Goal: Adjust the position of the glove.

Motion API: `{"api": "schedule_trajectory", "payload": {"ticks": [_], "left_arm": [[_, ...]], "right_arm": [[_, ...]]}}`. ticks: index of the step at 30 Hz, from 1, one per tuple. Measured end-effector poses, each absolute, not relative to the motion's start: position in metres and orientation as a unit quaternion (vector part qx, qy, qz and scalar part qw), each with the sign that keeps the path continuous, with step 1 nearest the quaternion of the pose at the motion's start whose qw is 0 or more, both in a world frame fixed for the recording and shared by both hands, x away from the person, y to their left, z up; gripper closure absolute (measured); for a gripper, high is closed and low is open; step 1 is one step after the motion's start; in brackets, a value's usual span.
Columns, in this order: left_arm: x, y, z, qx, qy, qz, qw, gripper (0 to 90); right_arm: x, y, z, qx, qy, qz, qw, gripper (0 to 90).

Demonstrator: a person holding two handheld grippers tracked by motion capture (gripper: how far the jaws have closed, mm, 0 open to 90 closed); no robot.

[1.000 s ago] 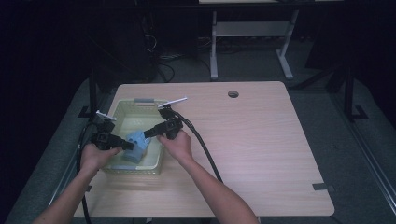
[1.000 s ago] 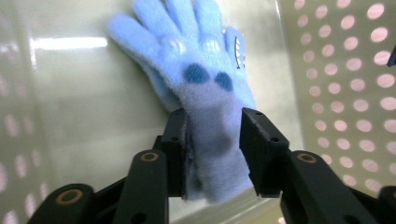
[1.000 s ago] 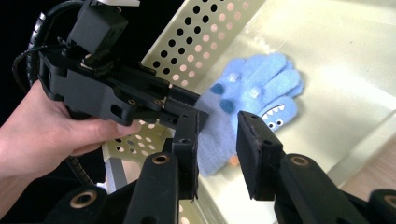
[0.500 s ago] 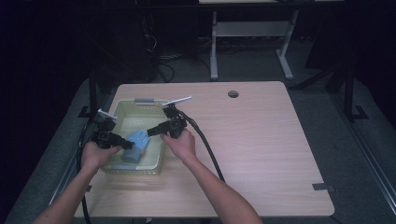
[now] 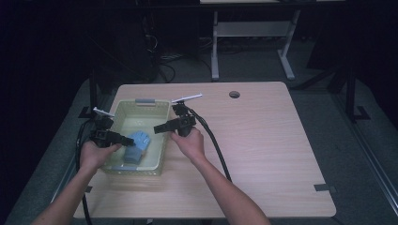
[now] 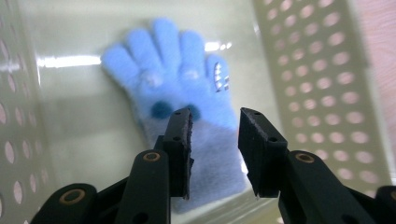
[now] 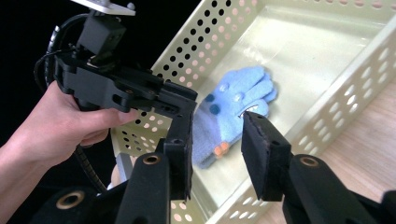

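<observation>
Inside basket – glove lies flat; both grippers agape w/ room.

Left claw jaws parted, right claw jaws parted, both hand-held

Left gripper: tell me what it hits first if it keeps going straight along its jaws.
Most likely the blue glove lying on the floor of the perforated basket. The left gripper has open jaws aimed at the glove's cuff end; how near it is cannot be judged.

Perforated basket walls hem the glove (top open).
</observation>
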State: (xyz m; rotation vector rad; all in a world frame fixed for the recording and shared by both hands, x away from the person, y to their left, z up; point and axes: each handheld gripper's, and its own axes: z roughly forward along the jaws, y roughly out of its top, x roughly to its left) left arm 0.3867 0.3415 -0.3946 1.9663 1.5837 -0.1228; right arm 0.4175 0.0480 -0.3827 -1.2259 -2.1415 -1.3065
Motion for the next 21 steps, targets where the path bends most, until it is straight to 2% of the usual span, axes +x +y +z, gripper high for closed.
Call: {"api": "schedule_trajectory", "payload": {"ticks": [7, 21], "left_arm": [[0.379, 0.338, -0.386, 0.731, 0.582, -0.060, 0.352, 61.8], [0.374, 0.323, -0.375, 0.727, 0.551, -0.067, 0.404, 53.6]], "right_arm": [[0.418, 0.033, -0.378, -0.435, -0.752, -0.466, 0.165, 60.3], [0.420, -0.001, -0.378, -0.451, -0.732, -0.483, 0.165, 54.3]]}}
